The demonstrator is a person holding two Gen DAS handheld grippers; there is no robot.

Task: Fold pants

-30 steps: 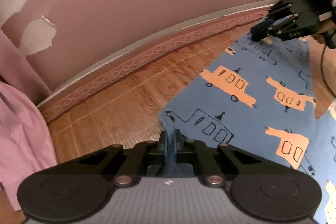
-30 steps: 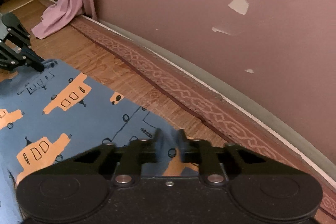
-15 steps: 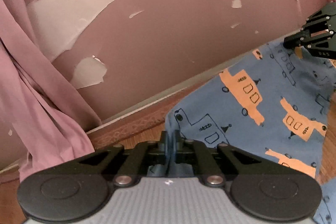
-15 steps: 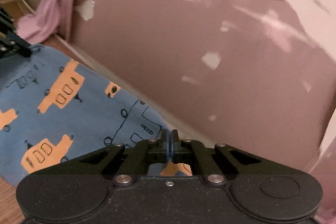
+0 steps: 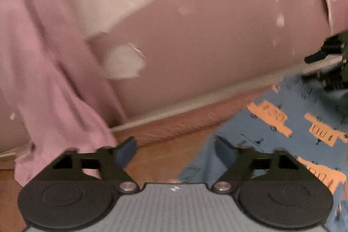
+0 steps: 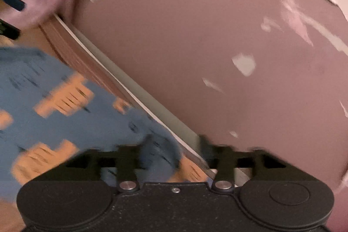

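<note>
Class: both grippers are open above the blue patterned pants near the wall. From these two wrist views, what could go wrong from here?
1. The left gripper and right gripper are both open, so the pants may settle crooked or bunched; both views are blurred.
2. The pants' edge lies close to the baseboard and may ride up against it.
3. The pink cloth hangs beside the left gripper and could snag.

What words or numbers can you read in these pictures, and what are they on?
None can be read.
The pants carry only orange and outlined vehicle drawings, blurred, no letters.
The left tool bears a small white mark, too small to read.
The right tool shows no writing.
</note>
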